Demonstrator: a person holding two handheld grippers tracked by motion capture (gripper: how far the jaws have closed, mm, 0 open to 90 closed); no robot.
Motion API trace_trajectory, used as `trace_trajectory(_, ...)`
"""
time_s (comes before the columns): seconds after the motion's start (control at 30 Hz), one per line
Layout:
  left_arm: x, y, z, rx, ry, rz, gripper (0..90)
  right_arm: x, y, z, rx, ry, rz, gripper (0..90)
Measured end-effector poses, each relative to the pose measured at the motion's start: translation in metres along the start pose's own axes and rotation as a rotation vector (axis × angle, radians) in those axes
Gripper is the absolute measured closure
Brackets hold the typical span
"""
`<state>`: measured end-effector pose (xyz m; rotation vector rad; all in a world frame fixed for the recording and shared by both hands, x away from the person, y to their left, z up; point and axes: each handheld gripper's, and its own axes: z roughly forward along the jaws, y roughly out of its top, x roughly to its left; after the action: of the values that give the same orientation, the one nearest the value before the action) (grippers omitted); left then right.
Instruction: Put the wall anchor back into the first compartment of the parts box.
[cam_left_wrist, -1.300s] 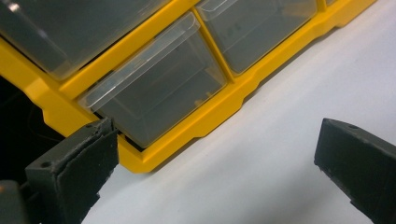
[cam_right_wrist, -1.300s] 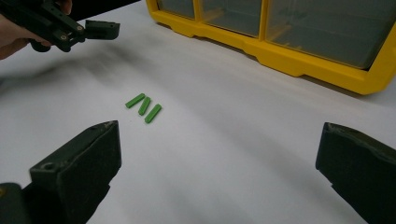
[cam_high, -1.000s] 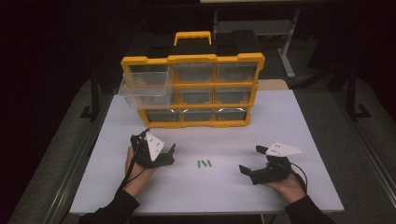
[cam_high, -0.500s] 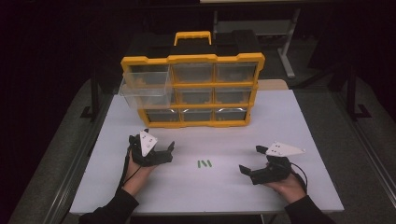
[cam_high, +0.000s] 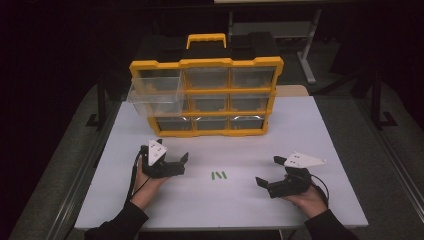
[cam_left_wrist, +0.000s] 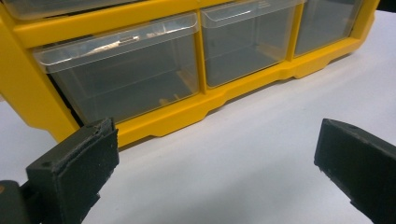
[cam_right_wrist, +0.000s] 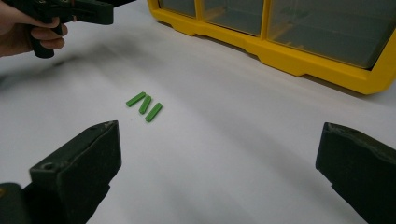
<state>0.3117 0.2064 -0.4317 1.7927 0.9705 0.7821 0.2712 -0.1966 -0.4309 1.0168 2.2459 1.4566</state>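
Note:
Three short green sticks (cam_high: 218, 175) (cam_right_wrist: 144, 105) lie side by side on the white table (cam_high: 310, 130), between my two grippers. My left gripper (cam_high: 181, 165) (cam_left_wrist: 215, 158) is held just left of them, open and empty, its jaws facing the bottom row of a yellow drawer organizer (cam_high: 206, 95) (cam_left_wrist: 154, 116). My right gripper (cam_high: 268, 171) (cam_right_wrist: 219, 158) stands open to the right of the sticks, pointing at them with nothing between its jaws. The organizer's top-left clear drawer (cam_high: 155, 97) is pulled out.
The organizer stands at the back middle of the table with a yellow handle (cam_high: 206, 40) on top and clear drawers in three rows. In the right gripper view, the hand with the left gripper (cam_right_wrist: 70, 11) is at the top left. Dark floor surrounds the table.
My left gripper has turned slightly, its jaws swinging up toward the organizer. The right gripper and the green sticks have stayed where they were.

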Motion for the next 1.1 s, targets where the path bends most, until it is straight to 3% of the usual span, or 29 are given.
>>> trace_trajectory(0.37,0.002,0.002,-0.003,-0.018,-0.102,0.014,0.0,0.000,0.000,-0.001,-0.001,0.003,-0.001,0.0)
trace_trajectory(0.53,0.001,0.004,-0.006,-0.062,-0.145,0.015,0.0,0.000,0.000,0.000,-0.001,0.002,-0.002,0.0)
trace_trajectory(0.8,0.005,0.007,-0.014,-0.099,-0.197,0.029,0.0,0.000,0.000,0.000,0.000,0.003,0.001,0.0)
trace_trajectory(1.1,0.009,0.005,-0.028,-0.119,-0.222,0.026,0.0,0.000,0.000,0.000,-0.001,0.001,0.003,0.0)
